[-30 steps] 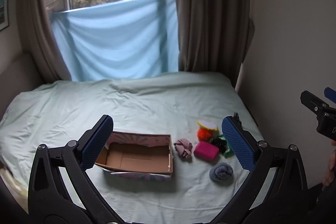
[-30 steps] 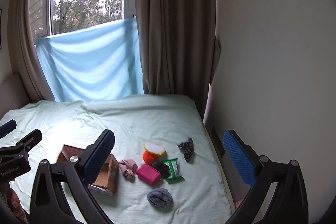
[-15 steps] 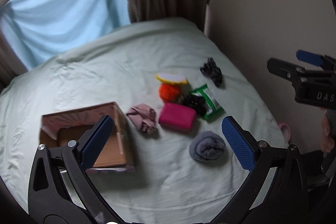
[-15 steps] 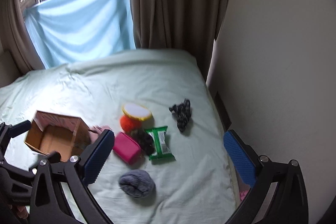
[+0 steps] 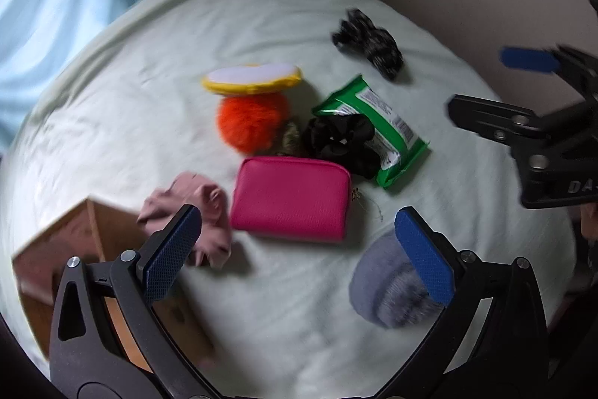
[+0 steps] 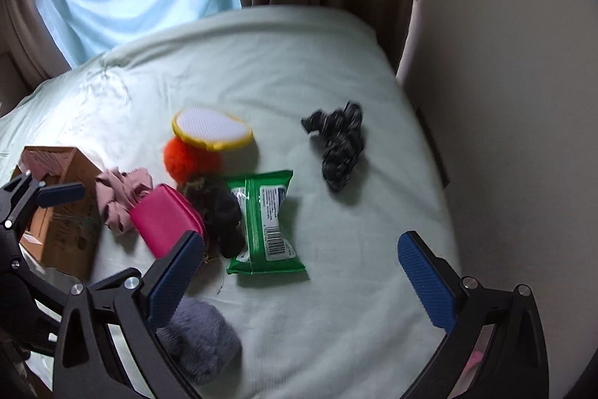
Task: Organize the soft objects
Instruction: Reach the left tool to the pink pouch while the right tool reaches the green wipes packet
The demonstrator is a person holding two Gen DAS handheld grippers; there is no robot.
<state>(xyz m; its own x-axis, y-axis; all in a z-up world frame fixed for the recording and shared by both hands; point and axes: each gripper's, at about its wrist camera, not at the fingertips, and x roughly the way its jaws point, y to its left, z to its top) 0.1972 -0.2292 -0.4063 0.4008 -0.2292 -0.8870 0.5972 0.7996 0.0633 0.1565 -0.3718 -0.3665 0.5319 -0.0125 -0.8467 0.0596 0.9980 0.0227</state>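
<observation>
Left gripper (image 5: 298, 251) fingers spread wide, holding nothing; had dropped closer over pile than half second before, pink pouch (image 5: 290, 198) now between pads. Right gripper (image 6: 301, 277) likewise spread, empty, lower than before, green wipes pack (image 6: 263, 221) ahead. Grey fluffy ball (image 5: 388, 287) near right pad of left gripper. Pink cloth (image 5: 194, 212) touched cardboard box (image 6: 56, 212); box interior blurred, contents unclear. Soft objects stayed on pale green sheet (image 6: 336, 305).

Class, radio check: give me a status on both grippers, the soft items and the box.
Left gripper open, empty, above pink pouch. Right gripper open, empty, over wipes pack. Soft items loose on bed; cardboard box open. Nothing blocking.
</observation>
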